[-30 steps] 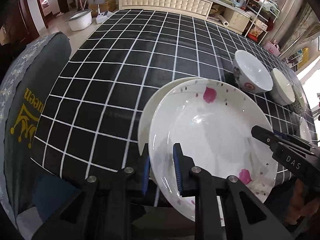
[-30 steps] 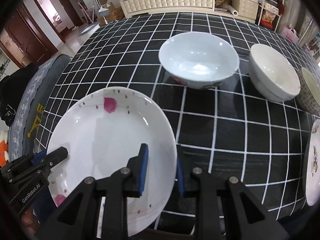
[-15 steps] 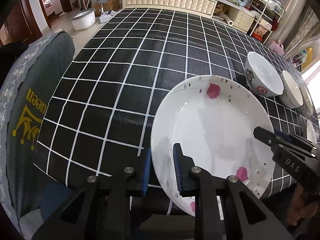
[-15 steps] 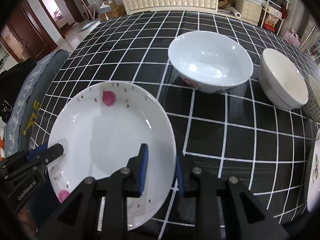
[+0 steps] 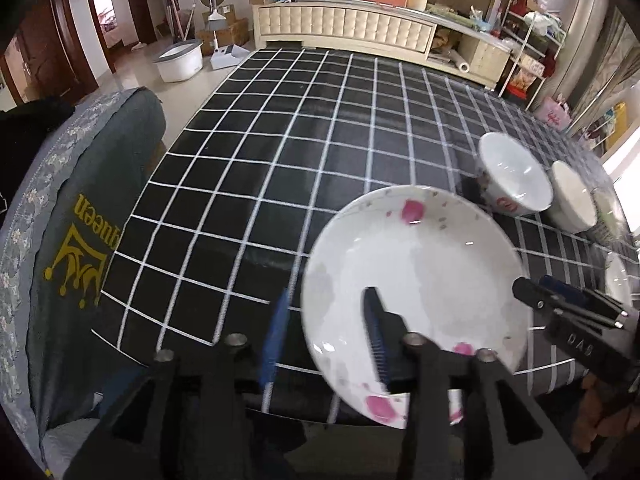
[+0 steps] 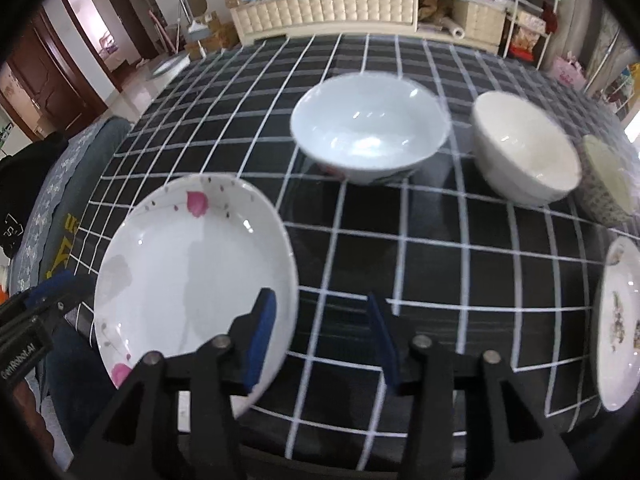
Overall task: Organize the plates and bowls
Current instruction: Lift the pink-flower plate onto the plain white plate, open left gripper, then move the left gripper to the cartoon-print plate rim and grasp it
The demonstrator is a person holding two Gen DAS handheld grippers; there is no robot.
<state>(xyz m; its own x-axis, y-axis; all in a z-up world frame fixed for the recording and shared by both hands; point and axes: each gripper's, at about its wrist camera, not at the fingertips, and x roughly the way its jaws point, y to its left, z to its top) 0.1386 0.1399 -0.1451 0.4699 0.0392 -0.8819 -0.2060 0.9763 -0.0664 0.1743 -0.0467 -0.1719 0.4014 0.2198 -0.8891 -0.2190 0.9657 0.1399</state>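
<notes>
"DAS" on right tool (image 5: 576, 312); "GenRobot.AI" on left tool (image 6: 24, 356); "Queen", upside-down, on grey chair cover (image 5: 80, 248).

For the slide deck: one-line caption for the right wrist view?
Right gripper open beside the pink-petal plate on the checked tablecloth, three bowls lined up beyond.

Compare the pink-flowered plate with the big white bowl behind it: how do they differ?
The plate is wide and shallow; the bowl is deep with steep walls. The plate carries pink petals on its inner face; the bowl is plain white inside, with red marks on its outer wall. The plate lies at the table's near edge between the two open grippers; the bowl stands farther in, beside a cream bowl. Both are glossy white and upright.
</notes>
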